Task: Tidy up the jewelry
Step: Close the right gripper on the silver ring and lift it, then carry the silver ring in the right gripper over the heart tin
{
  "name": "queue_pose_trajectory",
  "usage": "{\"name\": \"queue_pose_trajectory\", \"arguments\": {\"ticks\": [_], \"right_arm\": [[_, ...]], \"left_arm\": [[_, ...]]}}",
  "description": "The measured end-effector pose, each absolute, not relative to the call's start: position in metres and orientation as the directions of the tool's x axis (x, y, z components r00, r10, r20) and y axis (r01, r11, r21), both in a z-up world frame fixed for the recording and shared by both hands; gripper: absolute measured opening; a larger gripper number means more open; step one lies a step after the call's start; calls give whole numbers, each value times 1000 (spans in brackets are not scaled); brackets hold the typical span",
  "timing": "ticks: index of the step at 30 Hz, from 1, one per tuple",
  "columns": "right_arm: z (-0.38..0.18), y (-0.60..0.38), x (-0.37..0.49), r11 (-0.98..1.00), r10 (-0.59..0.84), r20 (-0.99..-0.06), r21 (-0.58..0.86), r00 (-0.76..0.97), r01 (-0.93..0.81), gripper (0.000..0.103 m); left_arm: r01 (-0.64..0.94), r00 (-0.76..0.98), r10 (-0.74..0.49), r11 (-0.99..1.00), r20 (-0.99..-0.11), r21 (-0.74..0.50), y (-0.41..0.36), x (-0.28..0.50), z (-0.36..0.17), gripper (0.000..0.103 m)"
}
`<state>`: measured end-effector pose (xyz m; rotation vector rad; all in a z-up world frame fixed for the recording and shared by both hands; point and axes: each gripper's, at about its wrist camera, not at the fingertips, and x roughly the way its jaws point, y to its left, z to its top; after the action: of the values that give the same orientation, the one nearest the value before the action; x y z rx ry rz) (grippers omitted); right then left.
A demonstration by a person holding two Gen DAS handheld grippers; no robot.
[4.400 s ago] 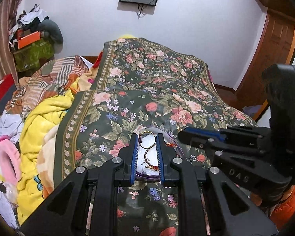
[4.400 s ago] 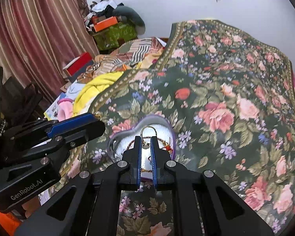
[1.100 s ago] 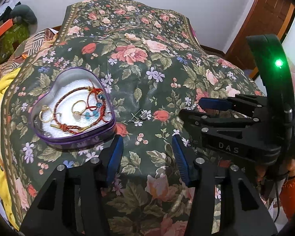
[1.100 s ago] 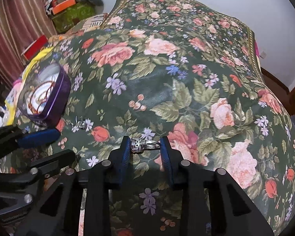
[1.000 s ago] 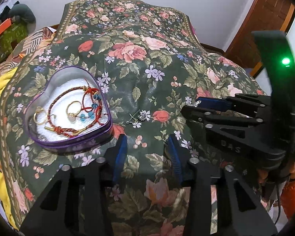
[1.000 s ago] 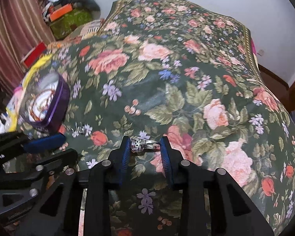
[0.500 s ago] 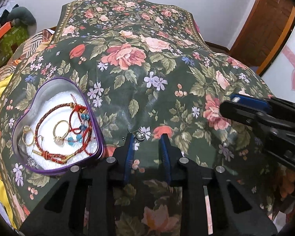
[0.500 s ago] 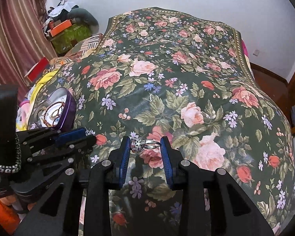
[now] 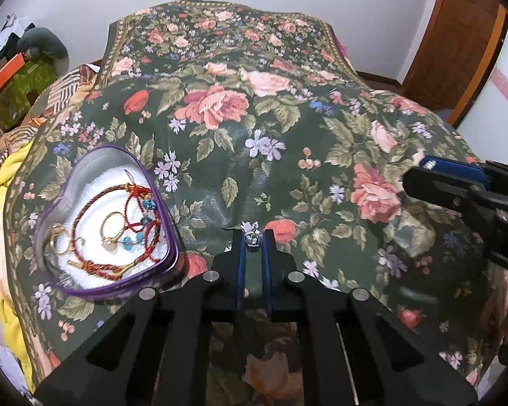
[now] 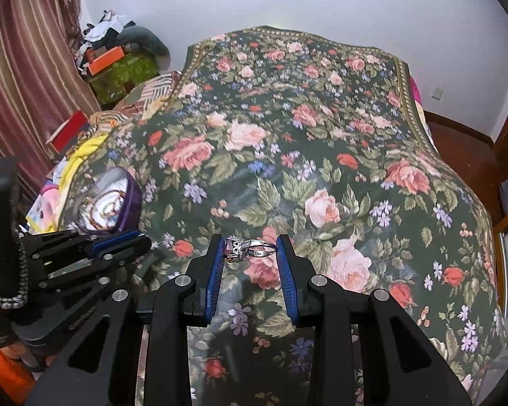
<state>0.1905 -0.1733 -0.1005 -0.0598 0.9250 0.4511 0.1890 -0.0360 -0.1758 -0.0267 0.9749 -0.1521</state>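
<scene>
A bed under a dark floral bedspread [image 9: 264, 169] fills both views. On it, at about nine o'clock in the left wrist view, sits a purple heart-shaped tin [image 9: 167, 233] lined with white padding, holding red cord bracelets [image 9: 118, 223] with blue beads and several gold rings [image 9: 113, 225]. The left gripper [image 9: 253, 238] points steeply down at the bedspread at about six o'clock; its jaws have just closed to a narrow gap and pinch a small silver earring [image 9: 253, 237] at their tips, just right of the tin. The right gripper [image 10: 250, 248] shows at three o'clock in the left wrist view. In its own view its jaws stand partly apart, clamped on a silver ring [image 10: 249, 248] with a stone cluster, held above the bedspread, well apart from the tin at nine o'clock.
</scene>
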Motion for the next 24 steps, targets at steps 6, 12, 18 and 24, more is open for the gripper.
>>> {"name": "queue_pose_trajectory", "arguments": {"ticks": [6,12,18,24], "right_arm": [[-77,-163,184,894,382,-744,148,548,-422,28],[-59,-147,180,881,408,-714,146,569,-449,28],[-45,-129,177,866,439,-688,153,578,-475,28],[-38,-105,175,845,473,-671,164,570,-509,28]], "left_arm": [[121,617,-148,988,-773,-92,-26,171,-139,8],[106,700,-142,990,-700,-95,-11,152,-96,8],[92,763,-141,990,-630,-110,9,134,-60,8],[53,805,-107,993,-583,-109,33,122,-38,8]]}}
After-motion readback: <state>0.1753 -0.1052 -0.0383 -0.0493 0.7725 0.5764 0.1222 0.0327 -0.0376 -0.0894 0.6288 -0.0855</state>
